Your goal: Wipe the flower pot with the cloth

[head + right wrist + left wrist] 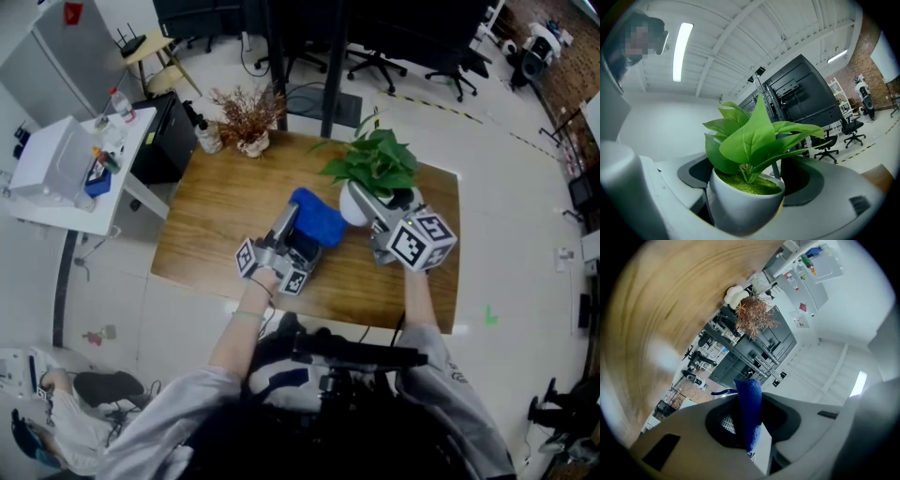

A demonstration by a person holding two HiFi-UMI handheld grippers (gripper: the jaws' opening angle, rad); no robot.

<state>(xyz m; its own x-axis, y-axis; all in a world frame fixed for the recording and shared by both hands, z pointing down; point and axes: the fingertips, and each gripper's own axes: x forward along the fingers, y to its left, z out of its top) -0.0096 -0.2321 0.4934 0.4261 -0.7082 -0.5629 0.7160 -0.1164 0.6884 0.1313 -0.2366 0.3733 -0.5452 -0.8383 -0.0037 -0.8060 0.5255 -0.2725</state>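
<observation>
A white flower pot (355, 204) with a green leafy plant (378, 161) is held tilted above the wooden table (216, 225), and my right gripper (380, 217) is shut on it. In the right gripper view the pot (745, 201) sits between the jaws with leaves (752, 136) rising above. A blue cloth (314, 217) lies bunched just left of the pot, pinched by my left gripper (292, 242). In the left gripper view a fold of the cloth (749, 413) stands between the shut jaws.
A small white pot of dried brown twigs (248, 117) stands at the table's far left corner, with a bottle (207, 134) beside it. A white side table (70, 169) with clutter is to the left. Office chairs (375, 66) stand beyond the table.
</observation>
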